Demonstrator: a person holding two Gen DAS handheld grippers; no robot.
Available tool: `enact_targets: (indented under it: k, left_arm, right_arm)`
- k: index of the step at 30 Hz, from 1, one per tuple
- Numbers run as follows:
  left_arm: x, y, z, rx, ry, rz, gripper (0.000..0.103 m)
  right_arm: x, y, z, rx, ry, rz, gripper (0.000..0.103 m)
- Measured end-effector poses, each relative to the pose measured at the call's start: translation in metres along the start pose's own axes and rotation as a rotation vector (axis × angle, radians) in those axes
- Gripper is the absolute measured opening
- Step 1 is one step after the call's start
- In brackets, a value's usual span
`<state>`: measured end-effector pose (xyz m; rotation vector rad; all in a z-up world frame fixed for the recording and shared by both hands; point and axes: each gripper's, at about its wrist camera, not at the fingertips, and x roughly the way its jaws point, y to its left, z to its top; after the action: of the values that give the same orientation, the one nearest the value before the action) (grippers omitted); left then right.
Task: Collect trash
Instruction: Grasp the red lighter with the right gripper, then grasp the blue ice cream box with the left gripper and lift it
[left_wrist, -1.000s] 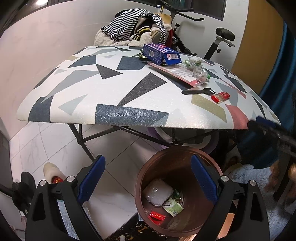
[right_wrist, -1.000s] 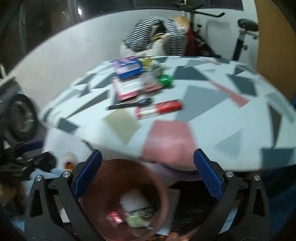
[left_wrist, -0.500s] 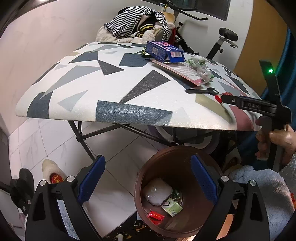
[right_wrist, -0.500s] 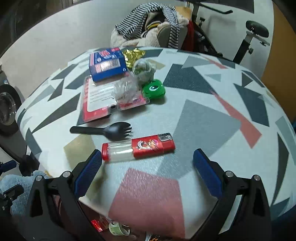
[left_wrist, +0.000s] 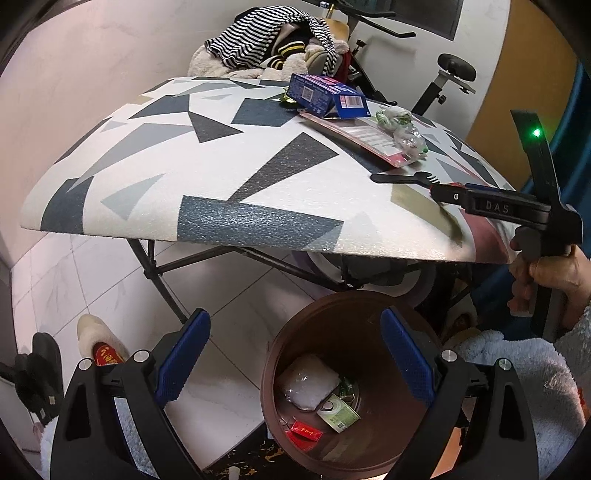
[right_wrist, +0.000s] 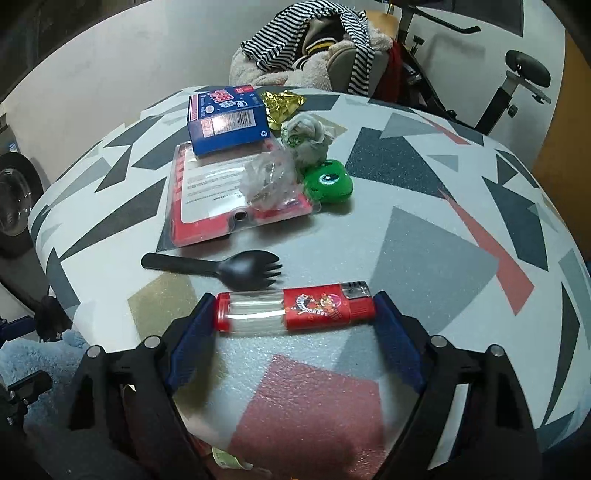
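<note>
Right wrist view shows the right gripper (right_wrist: 295, 314) low on the bumpy foam table (right_wrist: 424, 236). Its jaws have just been closing around a red and clear lighter (right_wrist: 295, 306) lying flat between them. I can't tell for sure if the blue pads squeeze it yet. Just past the lighter, at 11 o'clock, lies a black plastic spork (right_wrist: 221, 267). Farther back sit a red card pack (right_wrist: 221, 195), a blue box (right_wrist: 227, 120), a crinkly clear wrapper (right_wrist: 267, 177) and a round green toy (right_wrist: 328, 181). The left gripper (left_wrist: 295, 365) hangs with jaws wide apart, grasping nothing, over a round brown bin (left_wrist: 354, 314). Inside the bin are a white packet (left_wrist: 308, 386), a green label (left_wrist: 338, 411) and a small red box (left_wrist: 304, 434).
</note>
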<state>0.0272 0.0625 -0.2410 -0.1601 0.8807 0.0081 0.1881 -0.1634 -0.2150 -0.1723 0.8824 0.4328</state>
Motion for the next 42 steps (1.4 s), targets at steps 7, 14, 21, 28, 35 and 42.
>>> enact_targets:
  k: [7, 14, 21, 28, 35, 42]
  left_arm:
    - [-0.007, 0.005, 0.014, -0.035, -0.020, -0.030, 0.091]
    - [-0.015, 0.009, 0.077, -0.093, -0.066, -0.168, 0.091]
    - [0.012, -0.016, 0.171, 0.310, -0.182, -0.143, 0.097]
    - [0.088, -0.037, 0.244, 0.589, -0.084, -0.113, 0.097]
    - [0.157, -0.051, 0.265, 0.760, 0.035, -0.031, 0.097]
    - [0.189, -0.049, 0.277, 0.717, 0.109, -0.105, 0.097]
  right_arm:
    - [-0.023, -0.006, 0.006, 0.026, -0.074, 0.034, 0.083]
    - [-0.040, -0.021, 0.010, 0.077, -0.123, 0.051, 0.083]
    - [-0.051, -0.035, 0.011, 0.114, -0.148, 0.061, 0.083]
    - [-0.053, -0.050, 0.010, 0.149, -0.160, 0.055, 0.083]
    - [-0.050, -0.069, 0.008, 0.189, -0.158, 0.048, 0.083]
    - [-0.045, -0.078, 0.009, 0.200, -0.159, 0.051, 0.083]
